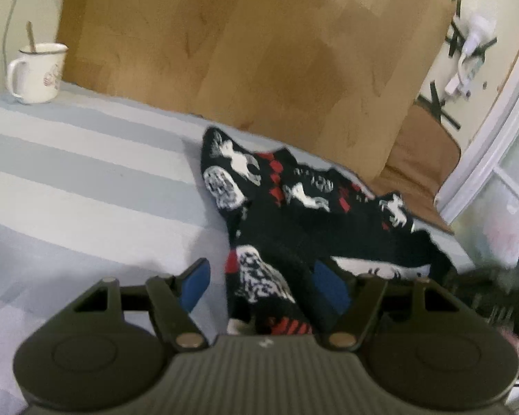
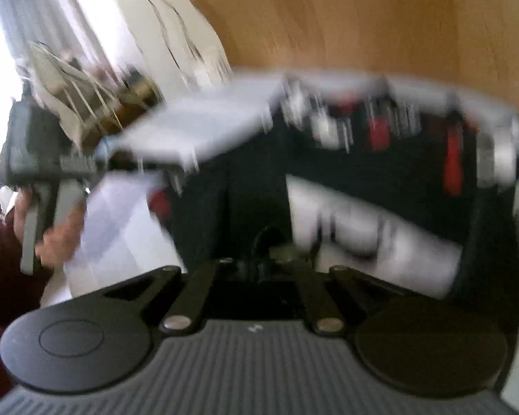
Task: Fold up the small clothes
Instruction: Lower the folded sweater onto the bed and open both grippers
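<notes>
Clothes were what the job turned on, and the one in view was a small black garment (image 1: 294,214) printed in white and red, lying rumpled on a grey-and-white striped bed (image 1: 86,173) near a brown padded headboard (image 1: 259,52). It looked light, soft and limp (knit-like, by the fuzzy edge), so it would likely sag and bunch unless held at two corners or along a hem. The left gripper (image 1: 259,287) had its blue fingers (image 1: 195,285) spread apart on either side of a fold of the cloth, not yet closed on it. The right gripper (image 2: 256,263) sat close against the garment, but blur hid its fingers, so I cannot tell their state. A white mug (image 1: 36,72) stood well apart.
</notes>
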Tool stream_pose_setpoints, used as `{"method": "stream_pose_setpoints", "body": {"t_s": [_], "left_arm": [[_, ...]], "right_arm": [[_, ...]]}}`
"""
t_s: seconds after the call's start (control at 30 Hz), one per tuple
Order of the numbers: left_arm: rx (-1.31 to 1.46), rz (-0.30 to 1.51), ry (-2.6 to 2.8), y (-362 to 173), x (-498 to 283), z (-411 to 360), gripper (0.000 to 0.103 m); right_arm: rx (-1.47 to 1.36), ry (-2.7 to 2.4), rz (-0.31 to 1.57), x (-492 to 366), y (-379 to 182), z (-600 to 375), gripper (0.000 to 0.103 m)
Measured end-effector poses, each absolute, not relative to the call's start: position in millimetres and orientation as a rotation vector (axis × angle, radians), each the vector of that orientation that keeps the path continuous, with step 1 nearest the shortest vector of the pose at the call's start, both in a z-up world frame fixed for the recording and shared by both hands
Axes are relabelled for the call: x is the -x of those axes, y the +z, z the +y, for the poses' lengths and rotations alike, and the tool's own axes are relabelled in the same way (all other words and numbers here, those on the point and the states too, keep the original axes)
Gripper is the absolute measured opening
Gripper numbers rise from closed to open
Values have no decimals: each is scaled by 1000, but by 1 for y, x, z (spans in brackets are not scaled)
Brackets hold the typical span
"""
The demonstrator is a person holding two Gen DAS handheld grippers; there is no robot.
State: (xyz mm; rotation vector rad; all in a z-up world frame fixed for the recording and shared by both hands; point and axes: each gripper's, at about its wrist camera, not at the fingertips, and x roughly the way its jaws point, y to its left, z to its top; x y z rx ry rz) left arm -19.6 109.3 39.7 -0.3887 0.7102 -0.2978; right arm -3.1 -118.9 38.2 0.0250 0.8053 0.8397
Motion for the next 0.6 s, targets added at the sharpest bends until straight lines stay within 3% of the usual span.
{"method": "stream_pose_setpoints", "body": {"t_s": [0.17, 0.3, 0.37, 0.47, 0.53, 0.6], "left_arm": [[422, 691, -280, 43, 17, 112, 68], [406, 757, -285, 26, 5, 99, 68], [379, 777, -284, 20, 6, 94, 68], [342, 778, -292, 18, 12, 92, 64], [328, 757, -299, 19, 19, 95, 64], [315, 749, -300, 18, 26, 96, 64]], "right_arm": [[115, 755, 554, -25, 69, -106, 5], [275, 437, 693, -69, 6, -98, 8], [108, 424, 699, -70, 4, -126, 11], [-170, 404, 613, -44, 30, -176, 25], [-237, 399, 513, -10, 48, -203, 44], [-251, 375, 475, 20, 53, -222, 54]]}}
